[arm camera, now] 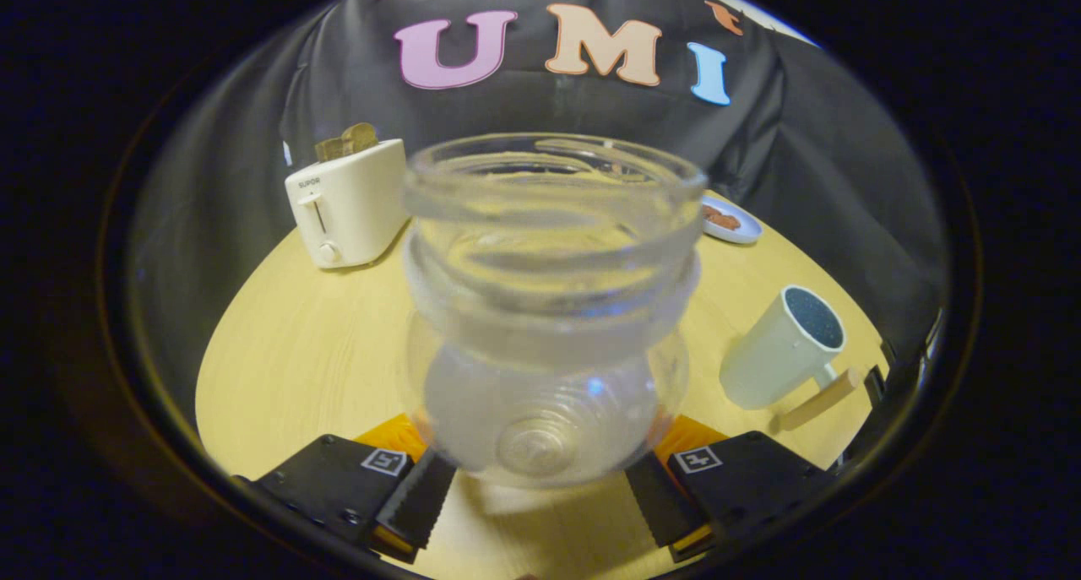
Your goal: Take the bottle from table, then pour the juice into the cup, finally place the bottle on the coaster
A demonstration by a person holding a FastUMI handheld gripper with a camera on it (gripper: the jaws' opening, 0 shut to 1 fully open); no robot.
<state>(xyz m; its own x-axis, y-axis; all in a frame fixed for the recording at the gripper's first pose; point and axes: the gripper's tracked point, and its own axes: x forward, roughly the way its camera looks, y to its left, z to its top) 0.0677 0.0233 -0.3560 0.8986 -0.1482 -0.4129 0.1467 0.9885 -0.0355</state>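
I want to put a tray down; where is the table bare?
Bare wood lies between the toaster and the bottle held between the gripper fingers. It is crowded on the other side, where the cup and the plate sit.

Claw (540, 491) grips bottle (549, 310) — cup (781, 356) nearby.

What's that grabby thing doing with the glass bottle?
A person's handheld gripper has its two fingers pressed on a clear bottle with no lid, holding it above the wooden table. The cup stands off to one side, and nothing is pouring yet. A toaster and a small plate sit farther back.
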